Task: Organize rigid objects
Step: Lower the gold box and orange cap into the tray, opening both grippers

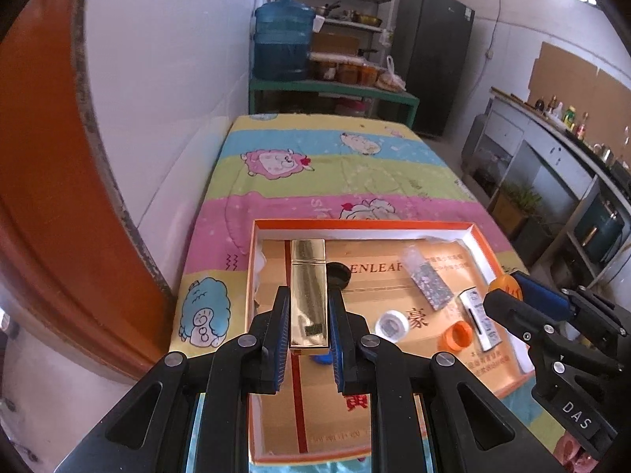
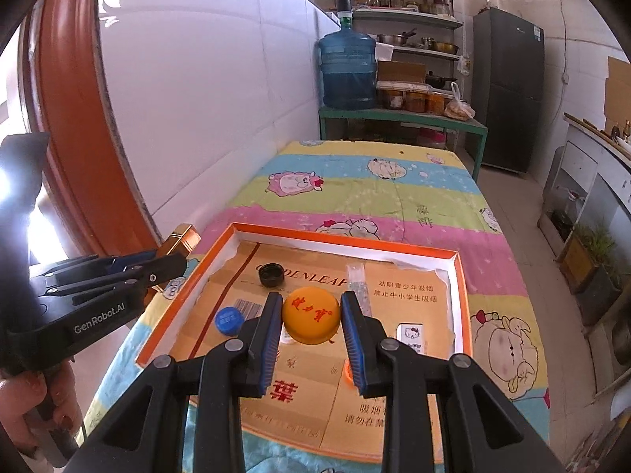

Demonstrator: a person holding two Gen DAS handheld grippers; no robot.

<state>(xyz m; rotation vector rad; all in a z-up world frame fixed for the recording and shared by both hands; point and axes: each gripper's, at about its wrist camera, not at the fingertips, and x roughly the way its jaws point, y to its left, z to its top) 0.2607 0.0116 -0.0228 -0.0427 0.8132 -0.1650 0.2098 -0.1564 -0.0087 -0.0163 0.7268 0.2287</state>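
left gripper [image 1: 307, 329]: clamped on gold case [image 1: 308, 291], above tray [image 1: 479, 236] left edge | right gripper [image 2: 311, 331]: clamped on orange cap [image 2: 311, 315], over tray centre | risk: glossy case may slip from pads; round cap may roll on release

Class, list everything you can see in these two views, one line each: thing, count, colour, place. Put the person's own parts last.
Shallow cardboard tray: one, orange-rimmed, on striped cartoon quilt.
Rectangular metal case: one, gold, in left gripper.
Round cap with red characters: one, orange, in right gripper.
Bottle caps: black, blue, in tray.
Glitter packet: one, clear, in tray.
Water jug: one, blue, green bench.
Left gripper: black, shut.
Right gripper: black, shut.
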